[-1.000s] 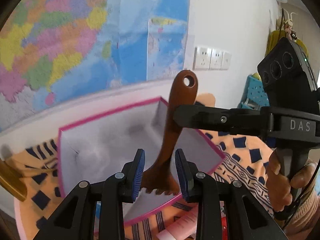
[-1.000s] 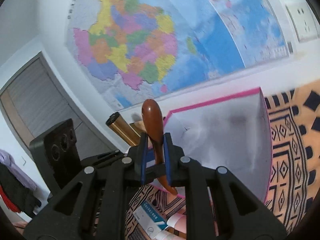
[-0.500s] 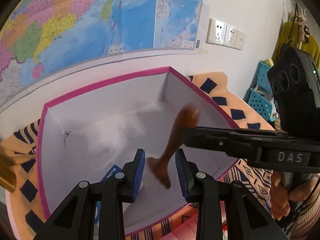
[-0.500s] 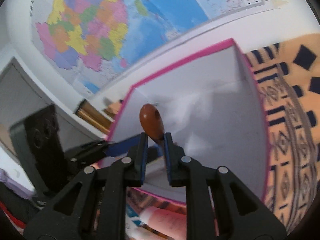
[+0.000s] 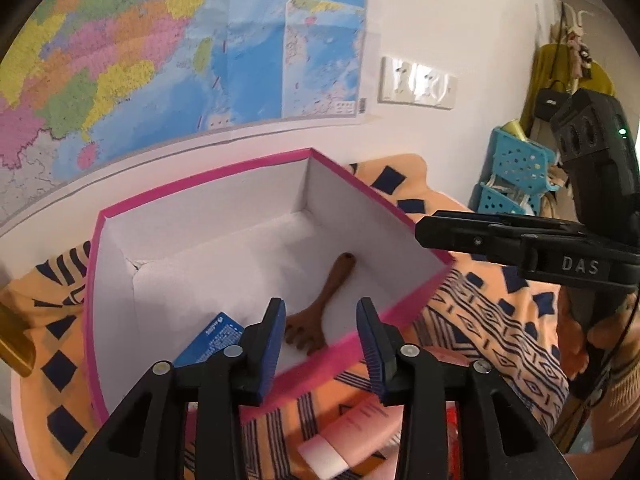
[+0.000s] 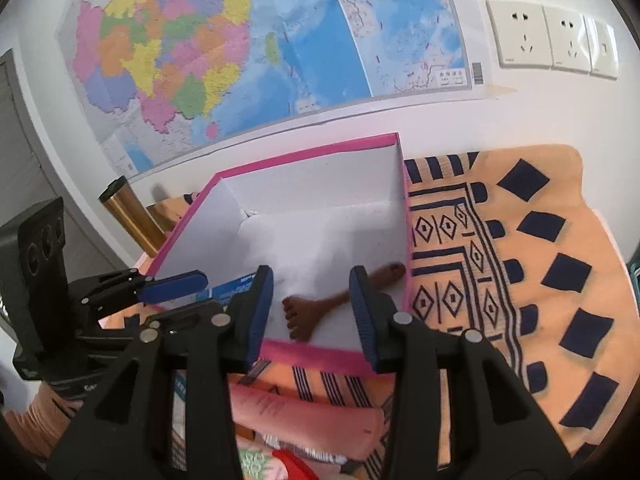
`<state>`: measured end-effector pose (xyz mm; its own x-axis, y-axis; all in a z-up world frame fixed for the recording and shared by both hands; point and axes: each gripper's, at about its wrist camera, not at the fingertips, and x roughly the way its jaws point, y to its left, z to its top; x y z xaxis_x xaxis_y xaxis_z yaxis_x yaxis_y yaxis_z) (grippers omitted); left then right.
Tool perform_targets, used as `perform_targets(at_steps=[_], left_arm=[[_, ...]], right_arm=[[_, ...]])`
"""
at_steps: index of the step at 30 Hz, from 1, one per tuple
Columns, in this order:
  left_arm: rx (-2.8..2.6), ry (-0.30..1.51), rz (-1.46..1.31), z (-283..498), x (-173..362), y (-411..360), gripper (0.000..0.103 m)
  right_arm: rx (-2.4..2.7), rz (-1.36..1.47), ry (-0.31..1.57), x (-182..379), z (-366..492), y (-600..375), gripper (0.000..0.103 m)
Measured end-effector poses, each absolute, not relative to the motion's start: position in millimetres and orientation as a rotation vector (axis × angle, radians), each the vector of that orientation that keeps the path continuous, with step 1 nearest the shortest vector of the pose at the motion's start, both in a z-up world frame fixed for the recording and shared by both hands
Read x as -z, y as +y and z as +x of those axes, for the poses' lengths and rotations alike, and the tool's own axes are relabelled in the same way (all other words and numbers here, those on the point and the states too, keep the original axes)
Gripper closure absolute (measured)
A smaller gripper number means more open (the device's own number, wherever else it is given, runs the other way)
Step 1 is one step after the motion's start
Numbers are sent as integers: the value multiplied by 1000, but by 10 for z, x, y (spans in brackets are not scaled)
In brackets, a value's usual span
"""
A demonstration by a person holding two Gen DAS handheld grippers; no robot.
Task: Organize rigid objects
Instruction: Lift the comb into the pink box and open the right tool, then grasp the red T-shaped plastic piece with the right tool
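Two things lie in the box (image 5: 224, 172): a blue packet (image 5: 208, 338) at the near left and one wooden scratcher (image 5: 320, 306) near the right wall, claw end toward me. From my left view, my left gripper (image 5: 320, 344) hangs over the near rim with its fingers apart and nothing between them, and my right gripper (image 5: 440, 232) shows only side-on at the right, above the patterned cloth (image 5: 500, 340). One pink tube (image 5: 344, 432) lies on the cloth below the box. Only this view shows two blue baskets (image 5: 512, 176) at far right. My right view alone shows its own fingers (image 6: 256, 316) spread wide and empty over the scratcher (image 6: 320, 308), one gold cylinder (image 6: 128, 216) left of the box (image 6: 304, 156), and three wall sockets (image 6: 552, 40).
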<state>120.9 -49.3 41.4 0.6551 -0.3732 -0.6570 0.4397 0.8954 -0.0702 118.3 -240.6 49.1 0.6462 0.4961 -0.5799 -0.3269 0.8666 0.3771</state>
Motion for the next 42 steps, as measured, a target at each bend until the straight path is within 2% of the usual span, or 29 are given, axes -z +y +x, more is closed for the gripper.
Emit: perform_targets(at_steps=[4, 7, 16, 26, 37, 42], left_arm=[[500, 694, 77, 994, -451, -486, 61], [532, 689, 48, 835, -441, -468, 53], [587, 763, 4, 450, -116, -552, 53], [674, 835, 51, 115, 191, -867, 53], [715, 910, 22, 8, 404, -942, 53], [722, 933, 19, 33, 490, -985, 56]], right_arm=[[-501, 251, 719, -503, 1017, -2480, 61], [-532, 254, 718, -501, 879, -2508, 61], [-653, 227, 798, -241, 378, -2452, 61], [-579, 289, 943, 332, 134, -2670, 61], [-597, 313, 972, 477, -25, -2616, 61], [-613, 333, 960, 485, -48, -2577, 61]])
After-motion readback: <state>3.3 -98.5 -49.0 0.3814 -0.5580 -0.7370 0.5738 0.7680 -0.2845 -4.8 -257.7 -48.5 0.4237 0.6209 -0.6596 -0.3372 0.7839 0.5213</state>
